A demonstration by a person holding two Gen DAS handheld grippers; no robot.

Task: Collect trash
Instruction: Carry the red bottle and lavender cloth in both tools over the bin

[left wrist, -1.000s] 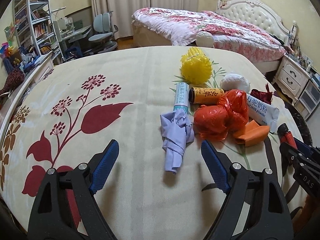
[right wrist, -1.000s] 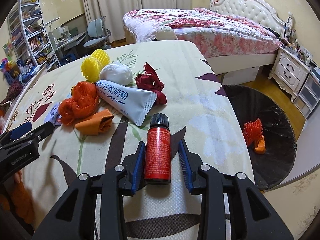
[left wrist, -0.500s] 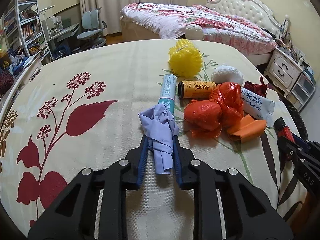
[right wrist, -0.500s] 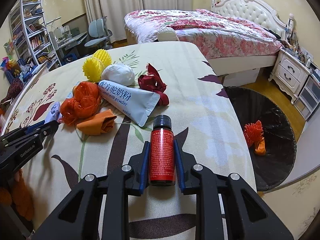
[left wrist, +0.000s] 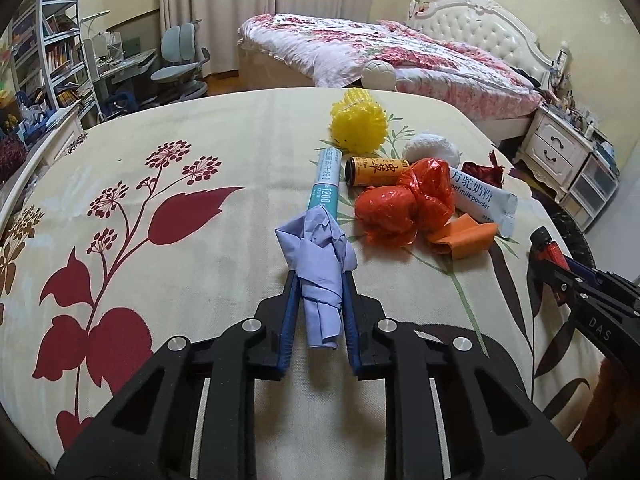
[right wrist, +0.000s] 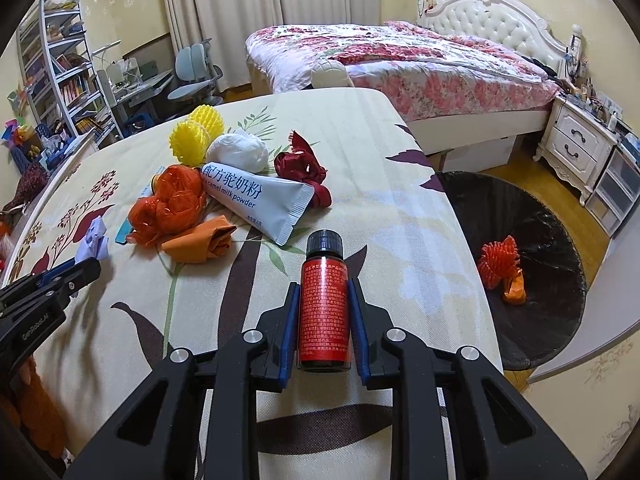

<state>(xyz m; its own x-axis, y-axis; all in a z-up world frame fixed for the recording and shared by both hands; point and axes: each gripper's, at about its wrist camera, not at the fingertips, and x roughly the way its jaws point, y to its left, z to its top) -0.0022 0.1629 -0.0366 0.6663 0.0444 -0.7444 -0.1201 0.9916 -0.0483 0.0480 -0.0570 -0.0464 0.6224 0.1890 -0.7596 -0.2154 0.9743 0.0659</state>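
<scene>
My left gripper [left wrist: 319,280] is shut on a crumpled lilac cloth [left wrist: 320,256], its blue pads pressing both sides just over the floral tablecloth [left wrist: 180,160]. My right gripper [right wrist: 323,292] is shut on a small red bottle [right wrist: 324,312] with a black cap. Behind the cloth lie a teal tube [left wrist: 326,184], an orange can [left wrist: 376,170], a crumpled orange plastic bag [left wrist: 404,204], an orange cloth [left wrist: 464,236], a milk powder sachet [right wrist: 256,200], a yellow foam net [left wrist: 358,122], a white wad [right wrist: 238,152] and a dark red scrap [right wrist: 304,164].
A black-lined bin [right wrist: 532,264] stands on the floor past the table's right edge, with an orange-red net and an orange scrap inside. Beyond are a bed [right wrist: 400,64], a white nightstand [right wrist: 580,144], a desk chair [left wrist: 180,64] and bookshelves [left wrist: 52,60].
My left gripper went forward and shut on the lilac cloth, then lifted it slightly. My right gripper closed the last bit onto the red bottle and has stayed in place.
</scene>
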